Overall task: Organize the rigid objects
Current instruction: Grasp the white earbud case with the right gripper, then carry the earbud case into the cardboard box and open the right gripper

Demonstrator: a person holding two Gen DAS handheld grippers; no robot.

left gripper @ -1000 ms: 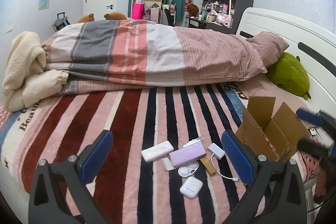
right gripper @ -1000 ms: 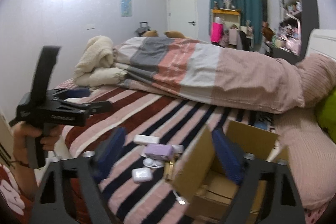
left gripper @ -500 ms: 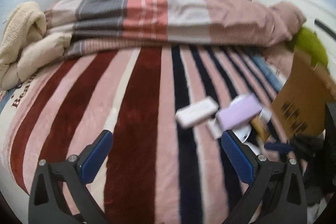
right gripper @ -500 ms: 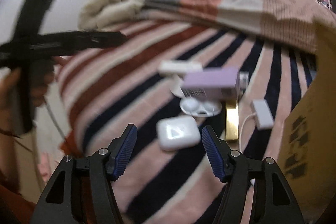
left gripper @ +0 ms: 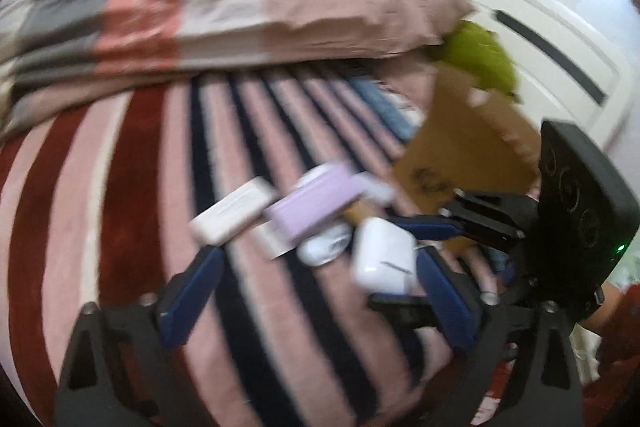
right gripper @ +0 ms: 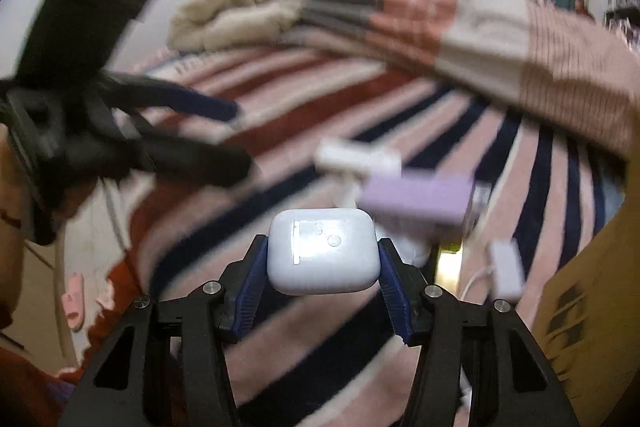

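My right gripper (right gripper: 322, 277) is shut on a white earbud case (right gripper: 323, 251), lifted above the striped blanket; it also shows in the left wrist view (left gripper: 384, 257). My left gripper (left gripper: 316, 299) is open and empty, low over the blanket, short of the pile. The pile holds a white rectangular box (left gripper: 232, 215), a lilac box (left gripper: 316, 201), a white round lens case (left gripper: 326, 247), a gold stick (right gripper: 448, 265) and a white adapter with a cable (right gripper: 506, 269). An open cardboard box (left gripper: 460, 147) stands right of the pile.
A folded striped duvet (left gripper: 200, 15) lies across the bed behind the pile. A green plush (left gripper: 480, 55) sits by the white headboard. Cream blankets (right gripper: 232, 7) lie at the bed's far left. Pink slippers (right gripper: 74, 301) lie on the floor.
My right gripper closed on the white earbud case and lifted it off the blanket. My left gripper swung right and nearer to the pile.
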